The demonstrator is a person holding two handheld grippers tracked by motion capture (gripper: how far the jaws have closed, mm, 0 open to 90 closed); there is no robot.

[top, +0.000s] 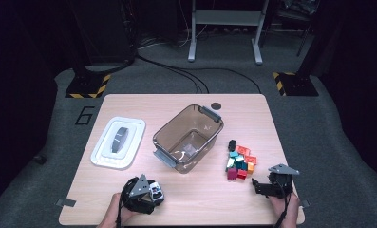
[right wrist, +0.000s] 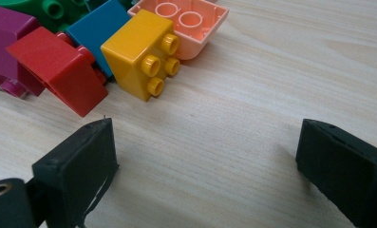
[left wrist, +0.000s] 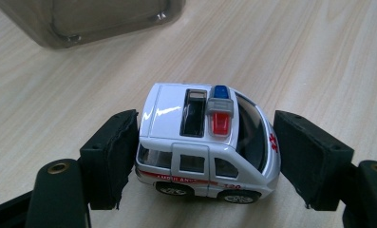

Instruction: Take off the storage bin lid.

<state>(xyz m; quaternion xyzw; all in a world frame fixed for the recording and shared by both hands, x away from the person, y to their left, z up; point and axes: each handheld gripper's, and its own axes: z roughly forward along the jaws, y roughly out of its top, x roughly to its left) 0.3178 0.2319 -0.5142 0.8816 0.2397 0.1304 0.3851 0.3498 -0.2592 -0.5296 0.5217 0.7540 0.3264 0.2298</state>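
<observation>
Tabletop (top: 129, 199): pale wood, carrying everything here.
Bin: clear brown plastic bin with grey handles (top: 188, 137), lid off, mid-table.
Lid: white plastic lid (top: 118, 142), flat, left of the bin.
Bricks: heap of coloured plastic bricks (top: 240, 161), right of the bin, just ahead of the right claw.
Left claw (left wrist: 206, 156): partly open; one pad touches the van's rear, the other stands just clear of its nose.
Right claw (right wrist: 205, 161): wide open, holding nothing.
Toy: small white toy ambulance van (left wrist: 205, 142), on its wheels at the near left edge, long axis running pad to pad.
Writing: red "AMBULANCE" and "120" along its side.
</observation>
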